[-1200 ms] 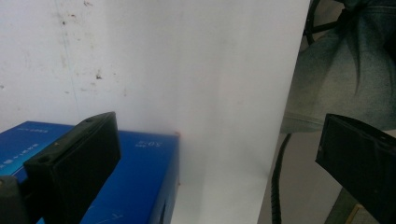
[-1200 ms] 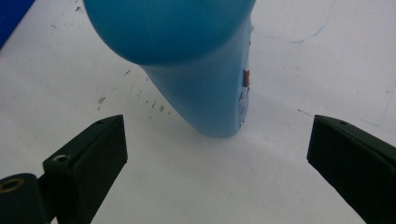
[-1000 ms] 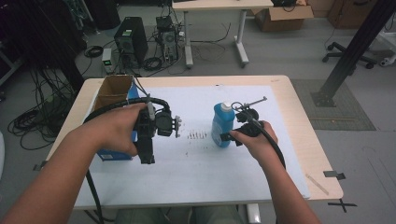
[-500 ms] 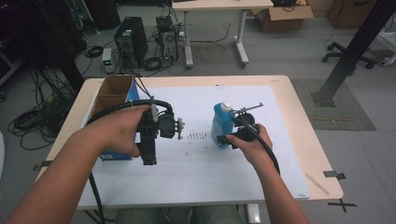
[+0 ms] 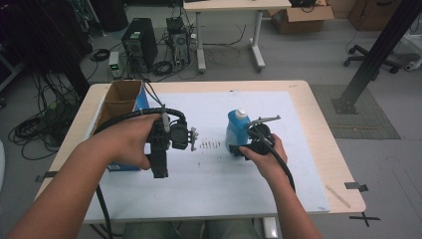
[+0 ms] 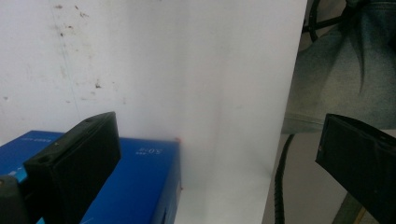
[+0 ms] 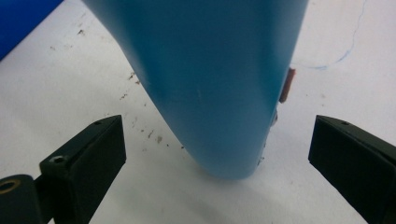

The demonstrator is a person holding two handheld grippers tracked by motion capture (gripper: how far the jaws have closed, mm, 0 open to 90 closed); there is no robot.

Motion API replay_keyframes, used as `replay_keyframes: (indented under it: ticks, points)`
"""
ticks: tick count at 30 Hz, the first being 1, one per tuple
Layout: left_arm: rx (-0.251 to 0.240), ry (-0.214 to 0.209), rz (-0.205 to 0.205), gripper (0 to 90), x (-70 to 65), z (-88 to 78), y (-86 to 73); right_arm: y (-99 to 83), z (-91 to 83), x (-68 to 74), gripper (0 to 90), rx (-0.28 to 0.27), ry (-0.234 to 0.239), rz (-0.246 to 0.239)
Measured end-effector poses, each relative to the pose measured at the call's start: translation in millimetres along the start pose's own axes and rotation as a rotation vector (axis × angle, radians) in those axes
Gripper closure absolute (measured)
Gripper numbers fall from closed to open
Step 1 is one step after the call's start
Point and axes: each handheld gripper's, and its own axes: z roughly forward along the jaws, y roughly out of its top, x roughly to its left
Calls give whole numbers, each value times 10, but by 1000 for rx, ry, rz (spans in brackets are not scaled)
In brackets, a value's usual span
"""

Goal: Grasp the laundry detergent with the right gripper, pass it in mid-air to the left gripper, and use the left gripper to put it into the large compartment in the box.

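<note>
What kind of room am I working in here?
Likely a lab or workshop: a black desktop computer tower and tangled black cables sit on the grey floor, with a brown cardboard box under a far white desk.

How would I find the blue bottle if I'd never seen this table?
Look at the white sheet covering the wooden table. Right of its middle, just ahead of the right gripper, stands the bottle. It is upright, light blue, white-capped, unlike the dark blue box at the left.
</note>
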Motion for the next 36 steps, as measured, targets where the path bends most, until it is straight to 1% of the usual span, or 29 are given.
replay_keyframes:
  ticks: [1,2,4,5,7,10,12,13,15,16,18,19,20,21,22,23,25,26,28,29,33,36]
  points:
    - [-1,-1,-1,2,0,-1,-3,-15,17,2,38,-21,-2,-4]
    - [-1,0,2,2,3,0,-4,-15,17,2,38,-21,-2,-4]
    - [2,-1,1,2,4,6,-8,-35,45,7,37,-46,-7,-9]
    - [2,-1,-2,2,3,7,-10,-35,45,7,37,-46,-7,-9]
    - [-3,-2,2,2,1,15,-10,-61,88,16,38,-64,5,-8]
    - [-3,-4,2,2,-2,22,-9,-78,117,24,36,-77,6,-10]
    - [0,-9,3,2,-4,39,-12,-102,142,28,30,-104,10,-2]
    - [0,-9,3,2,-4,39,-12,-102,142,28,30,-104,10,-2]
    - [1,-12,0,2,-5,49,-17,-114,154,29,30,-122,11,-6]
    - [0,-11,2,2,-3,58,-21,-124,159,33,27,-143,-9,-17]
    - [2,-12,2,2,-2,58,-23,-127,162,36,27,-151,-14,-22]
    - [-1,-13,1,2,-2,62,-26,-138,165,34,27,-177,-11,-17]
    - [-1,-13,1,2,-2,62,-26,-138,165,34,27,-177,-11,-17]
    - [-2,-12,0,2,-2,64,-28,-145,173,35,27,-192,-9,-11]
    - [-2,-12,-1,2,-3,68,-29,-145,173,35,27,-192,-9,-11]
    - [-2,-13,-2,2,-5,70,-29,-150,179,39,27,-203,-10,-11]
    - [-1,-13,-2,2,-9,76,-26,-164,202,57,27,-223,-12,-21]
    - [1,-15,-2,2,-13,78,-24,-164,202,57,27,-223,-12,-21]
    - [2,-16,-2,2,-17,85,-21,-171,219,62,27,-230,-14,-18]
    - [3,-18,-1,2,-21,90,-20,-177,233,60,28,-244,-11,-10]
    - [11,-16,6,2,-26,100,-18,-178,256,55,28,-262,-24,5]
    - [9,-18,5,2,-31,99,-18,-175,259,55,27,-275,-36,1]
